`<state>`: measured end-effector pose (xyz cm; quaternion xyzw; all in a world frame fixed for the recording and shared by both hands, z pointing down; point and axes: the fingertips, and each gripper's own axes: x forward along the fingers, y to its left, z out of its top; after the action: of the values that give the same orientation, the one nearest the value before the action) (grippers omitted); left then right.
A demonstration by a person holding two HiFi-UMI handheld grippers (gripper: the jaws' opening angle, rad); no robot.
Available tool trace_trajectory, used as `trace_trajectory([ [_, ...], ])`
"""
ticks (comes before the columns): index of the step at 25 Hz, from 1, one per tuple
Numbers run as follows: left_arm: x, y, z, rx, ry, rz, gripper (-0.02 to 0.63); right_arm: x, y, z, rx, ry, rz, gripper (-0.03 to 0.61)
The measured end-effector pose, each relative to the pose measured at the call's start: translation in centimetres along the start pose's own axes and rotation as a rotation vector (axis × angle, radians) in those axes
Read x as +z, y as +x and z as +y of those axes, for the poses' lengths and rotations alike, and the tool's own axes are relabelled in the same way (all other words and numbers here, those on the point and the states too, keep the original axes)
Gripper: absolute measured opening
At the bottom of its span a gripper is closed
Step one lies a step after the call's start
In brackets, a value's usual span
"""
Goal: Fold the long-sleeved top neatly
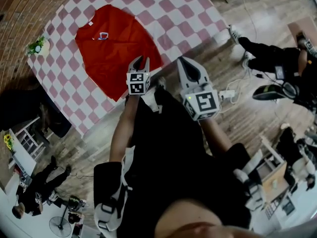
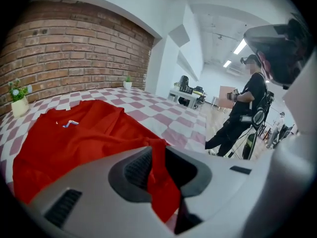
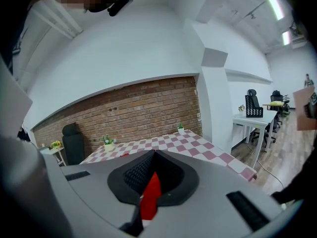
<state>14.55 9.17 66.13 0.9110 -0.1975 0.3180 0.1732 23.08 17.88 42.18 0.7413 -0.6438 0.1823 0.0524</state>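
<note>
Long-sleeved top (image 1: pixel 116 48), red: spread flat on checkered table (image 1: pixel 173 14), collar toward brick wall (image 1: pixel 29 4), hem at near table edge. Left gripper (image 2: pixel 159 167): jaws nearly together, pinching a fold of the hem, fabric hanging through the gap. Right gripper (image 3: pixel 150 192): jaws fully closed, clamping a narrow strip of the same red fabric, by near table edge.

L gripper (image 1: pixel 140 62) near centre, tips toward 12 o'clock, jaws pinched on red top (image 1: pixel 114 48) fabric. R gripper (image 1: pixel 184 62) at its 3 o'clock, tips toward 11, jaws closed w/ red cloth between. Forearms come in from 6 o'clock.
</note>
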Motion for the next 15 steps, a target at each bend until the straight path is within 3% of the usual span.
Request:
trace_trajectory([
  [6, 0.6, -0.7, 0.0, 0.011, -0.046, -0.033, 0.067, 0.0, 0.4, 0.0, 0.022, -0.001, 0.004, 0.008],
  [10, 2.1, -3.0, 0.4, 0.031, -0.070, -0.099, 0.011, 0.2, 0.9, 0.7, 0.056, -0.002, 0.005, 0.008],
  [15, 4.6, -7.7, 2.3, 0.097, -0.093, -0.183, 0.006, 1.0, 2.2, 2.6, 0.122, -0.021, 0.006, 0.008],
])
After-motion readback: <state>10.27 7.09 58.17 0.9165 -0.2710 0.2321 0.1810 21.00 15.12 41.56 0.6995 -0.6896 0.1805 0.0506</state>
